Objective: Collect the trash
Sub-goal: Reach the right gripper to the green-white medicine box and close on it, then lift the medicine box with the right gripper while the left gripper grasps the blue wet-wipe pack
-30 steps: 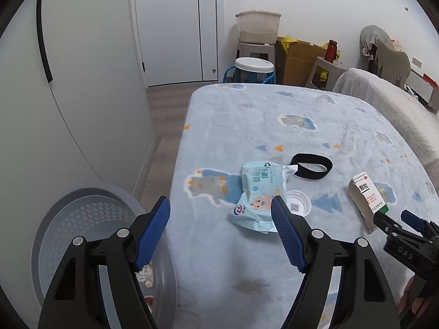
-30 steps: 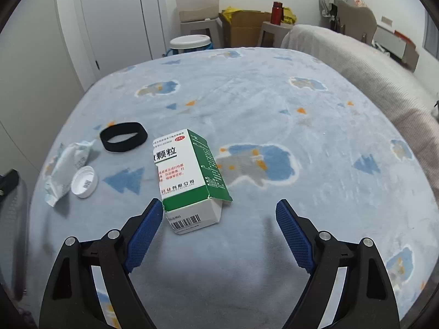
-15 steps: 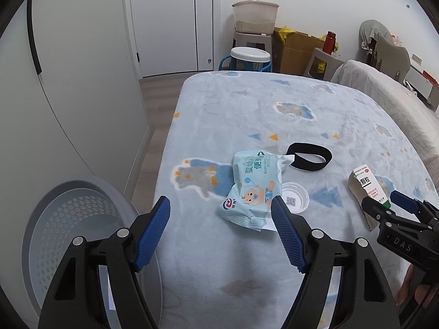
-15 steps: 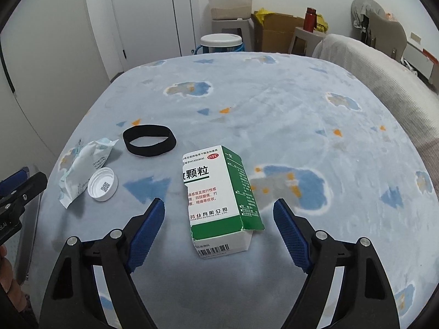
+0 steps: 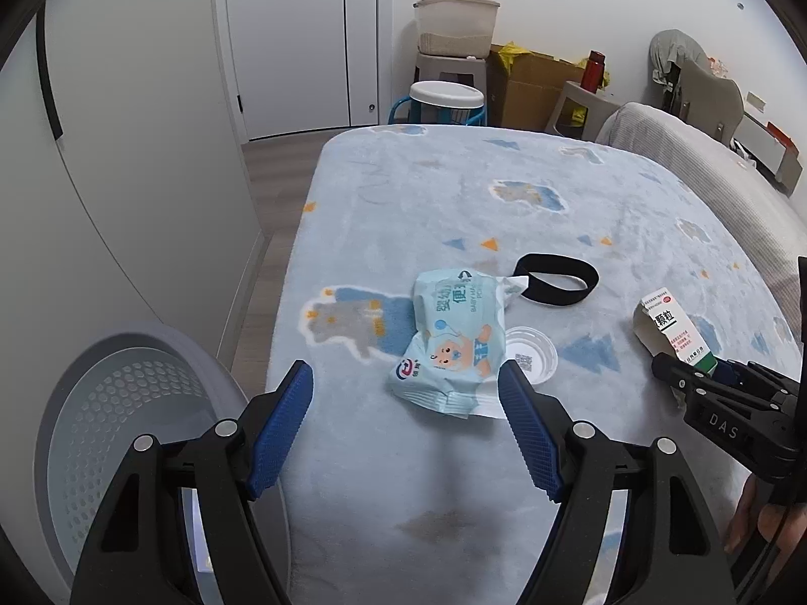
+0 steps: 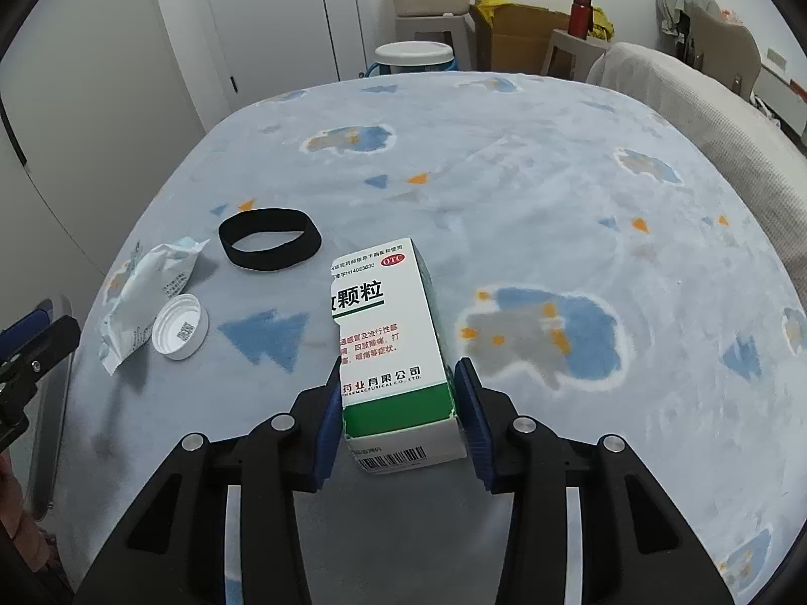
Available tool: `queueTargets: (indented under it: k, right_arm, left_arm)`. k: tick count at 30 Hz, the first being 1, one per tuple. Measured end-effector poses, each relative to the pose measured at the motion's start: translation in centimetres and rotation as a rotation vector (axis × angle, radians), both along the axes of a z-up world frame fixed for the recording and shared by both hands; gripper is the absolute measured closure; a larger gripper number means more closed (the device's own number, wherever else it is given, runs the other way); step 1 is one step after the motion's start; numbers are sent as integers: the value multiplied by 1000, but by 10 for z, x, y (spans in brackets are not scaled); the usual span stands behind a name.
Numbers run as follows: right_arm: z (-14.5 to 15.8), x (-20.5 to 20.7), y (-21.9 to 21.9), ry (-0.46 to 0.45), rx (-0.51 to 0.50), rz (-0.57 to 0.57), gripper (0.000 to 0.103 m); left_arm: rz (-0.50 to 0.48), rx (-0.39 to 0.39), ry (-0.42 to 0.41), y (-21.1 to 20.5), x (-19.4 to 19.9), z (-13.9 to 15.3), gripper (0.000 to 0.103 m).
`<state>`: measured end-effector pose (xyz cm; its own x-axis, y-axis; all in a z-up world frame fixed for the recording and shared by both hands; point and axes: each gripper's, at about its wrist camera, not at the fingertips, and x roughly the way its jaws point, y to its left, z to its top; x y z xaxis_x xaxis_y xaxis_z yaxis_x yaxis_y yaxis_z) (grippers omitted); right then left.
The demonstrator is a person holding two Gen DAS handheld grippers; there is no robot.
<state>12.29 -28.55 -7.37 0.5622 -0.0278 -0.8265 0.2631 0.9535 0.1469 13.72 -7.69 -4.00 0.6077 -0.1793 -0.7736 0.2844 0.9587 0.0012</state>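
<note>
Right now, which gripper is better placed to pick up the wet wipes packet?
Left. The left gripper stands open right in front of the wipes packet. The right gripper has just been closing around the medicine box, so it is busy.

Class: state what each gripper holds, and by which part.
Right gripper: the medicine box, pinched across its near, green end. Left gripper: open, holding nothing.
</note>
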Motion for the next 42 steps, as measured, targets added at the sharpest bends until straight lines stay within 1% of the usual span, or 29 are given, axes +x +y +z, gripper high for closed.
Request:
queueTargets:
  k: [3,10,15,23,29,30,32,34,37,38,42]
  right_arm:
    - [6,-3,2,-20,10,8,62]
    - [17,-9,7,-55,22,27,62]
    - [18,-12,3,-64,37,22,62]
    - [18,-12,-1,-71,51,22,62]
    - [16,-10,-2,-70,60,25,62]
    - [17,-10,-2,-71,60,26,62]
    - [16,-9,-1,-72,62,30,62]
    - [16,-10,0,-75,63,33,62]
    - [16,-10,0,-79,65,34,62]
    - [17,-10,0,-79,66,34,62]
    - [18,-11,0,-87,68,36,62]
  left_arm:
    - [-19,-9,18,-3,3,-1,30]
    - [-48,-1,37,-18,16,-4,30]
    - [-38,-3,87,-23,30,-17,30]
    - [-17,-8,114,-24,48,-28,30]
    - [-21,-6,144,-26,59,-39,31]
    - [-23,-9,144,-26,59,-39,32]
    - [-35,-12,148,-27,61,-41,44]
    - [-45,-25,159,-27,62,-43,48]
    - [-51,-32,154,-26,61,-42,51]
    - [-53,-36,154,-26,60,-42,53]
    - [-60,-39,140,-25,55,-37,54]
